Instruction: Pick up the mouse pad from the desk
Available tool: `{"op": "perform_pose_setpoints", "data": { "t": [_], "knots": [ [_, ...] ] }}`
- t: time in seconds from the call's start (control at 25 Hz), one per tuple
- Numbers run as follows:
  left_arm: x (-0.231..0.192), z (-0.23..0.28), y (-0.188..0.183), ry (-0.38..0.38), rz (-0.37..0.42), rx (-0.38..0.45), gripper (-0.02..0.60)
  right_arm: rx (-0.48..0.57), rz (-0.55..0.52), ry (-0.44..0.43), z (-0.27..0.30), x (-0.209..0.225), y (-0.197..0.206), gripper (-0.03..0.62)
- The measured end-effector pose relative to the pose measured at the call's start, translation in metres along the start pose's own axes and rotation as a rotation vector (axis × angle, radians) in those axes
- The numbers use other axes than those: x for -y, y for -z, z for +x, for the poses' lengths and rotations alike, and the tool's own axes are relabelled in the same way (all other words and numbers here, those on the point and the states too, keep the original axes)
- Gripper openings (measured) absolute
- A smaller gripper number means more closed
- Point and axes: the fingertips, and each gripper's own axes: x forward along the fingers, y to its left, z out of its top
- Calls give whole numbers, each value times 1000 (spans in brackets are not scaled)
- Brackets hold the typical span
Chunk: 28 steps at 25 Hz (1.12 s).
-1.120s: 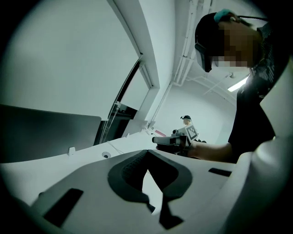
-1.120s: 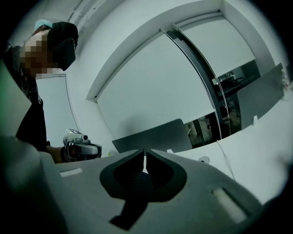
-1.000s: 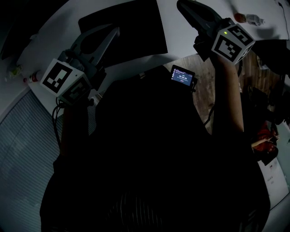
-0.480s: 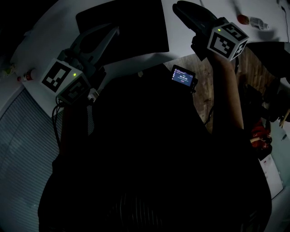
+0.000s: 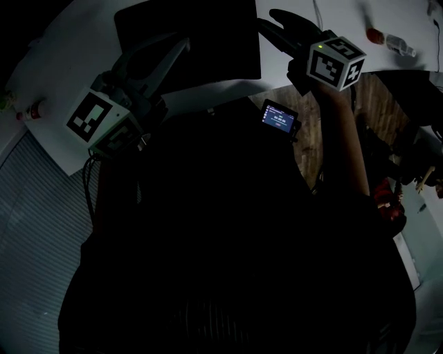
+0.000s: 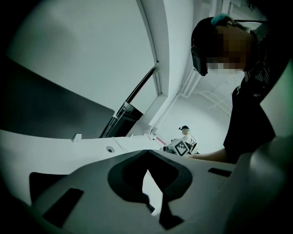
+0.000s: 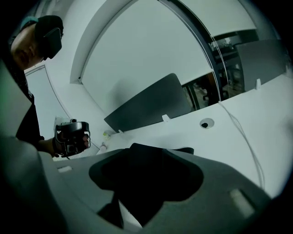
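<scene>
**Right gripper opens at the mouse pad's edge**

Head view: The mouse pad (image 5: 187, 34) lies flat on the white desk (image 5: 73, 52), dark and square, with none of it lifted. The right gripper (image 5: 266, 19) has slid in from the right over the last second. Its tips now sit just beside the pad's right edge, where before they were well off to the side. The left gripper (image 5: 181, 47) hangs over the pad's near left part and has barely shifted.

Left gripper view: The left gripper (image 6: 147, 151) has its two jaws closed tip to tip, with nothing between them, the same as a second ago. The camera has tipped lower, so the grey panel (image 6: 46, 114) at the back of the desk fills more of the picture.

Right gripper view: This view shows the main change. A second ago the jaws of the right gripper (image 7: 153, 155) met along a thin slit. Now they stand apart, and a dark surface fills the gap. A thin dark strip of the mouse pad (image 7: 187, 150) shows just past the tips, low on the desk. Whether a jaw is already under the edge cannot be told.

The likely meaning is that the right gripper is lined up to grip the pad's edge. The pad is not yet gripped, and it looks thin and floppy.
</scene>
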Motion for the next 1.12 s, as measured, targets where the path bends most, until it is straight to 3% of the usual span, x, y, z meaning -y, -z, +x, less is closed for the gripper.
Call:
{"op": "perform_pose_setpoints", "data": {
  "t": [0.24, 0.72, 1.12],
  "knots": [
    [-2, -2, 8, 1, -17, -10, 9, -68, 44, 47, 18, 25, 19, 274],
    [-8, -17, 21, -50, -105, 25, 9, -186, 155, 118, 38, 79, 87, 334],
    [-17, -18, 21, -78, -121, 29, 9, -272, 181, 186, 46, 102, 121, 386]
  ]
}}
